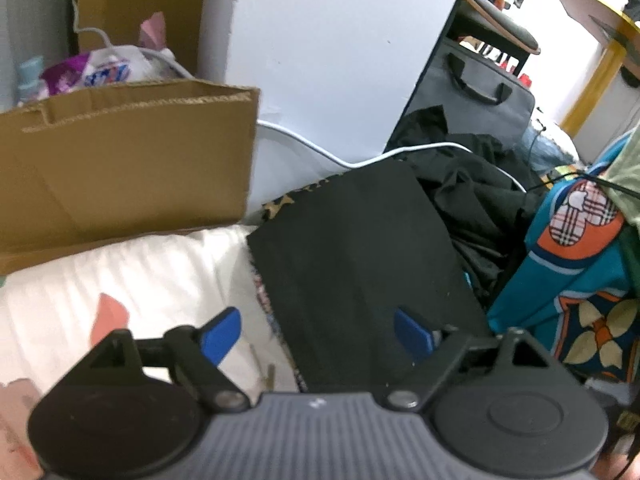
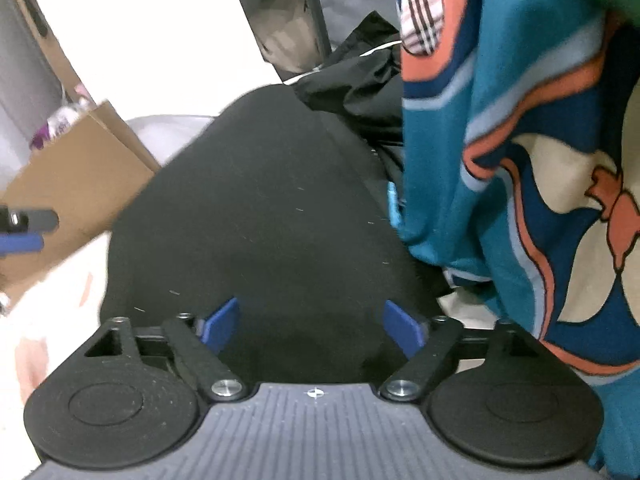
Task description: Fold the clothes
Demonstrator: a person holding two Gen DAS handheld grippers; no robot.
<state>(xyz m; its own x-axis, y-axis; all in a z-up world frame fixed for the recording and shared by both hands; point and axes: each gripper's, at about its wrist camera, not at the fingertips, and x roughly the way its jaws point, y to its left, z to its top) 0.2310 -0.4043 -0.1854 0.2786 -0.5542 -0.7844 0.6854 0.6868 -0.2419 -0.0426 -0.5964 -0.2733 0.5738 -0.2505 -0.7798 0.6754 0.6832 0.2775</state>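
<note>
Left gripper (image 1: 316, 334), nearest in its view: blue pads spread wide, nothing between them, no cloth touching. Right gripper (image 2: 314, 328) the same: wide, empty, pads clear of the fabric.

Just beyond and below both: the black garment (image 1: 352, 264), already a flat folded slab. In the left view it lies ahead and slightly right of the jaws, roughly rectangular, edges fairly straight, the far-left corner showing a leopard-print strip (image 1: 296, 196) and a patterned edge down its near-left side, apparently a lining or a layer beneath; cannot tell which. In the right view it fills the space dead ahead of the jaws, surface smooth with a few specks of lint.

It rests on a white quilt (image 1: 132, 276), left of the left gripper. Right of both grippers hangs a teal patterned cloth (image 2: 520, 160), touching or just beside the garment's right edge.

Farther: a cardboard box (image 1: 120, 168) ahead-left, a loose heap of black clothes (image 1: 472, 184) ahead-right, a white cable (image 1: 400, 152) across it, a grey bag (image 1: 472, 92) behind.

Judgement: this fold looks finished and let go; both hands stand free above it. The next move likely calls either for shifting the slab aside or for reaching ahead-right to the heap for a fresh piece. Either way, one layer only should be pinched, and the cable avoided. The teal cloth crowds the right side.
</note>
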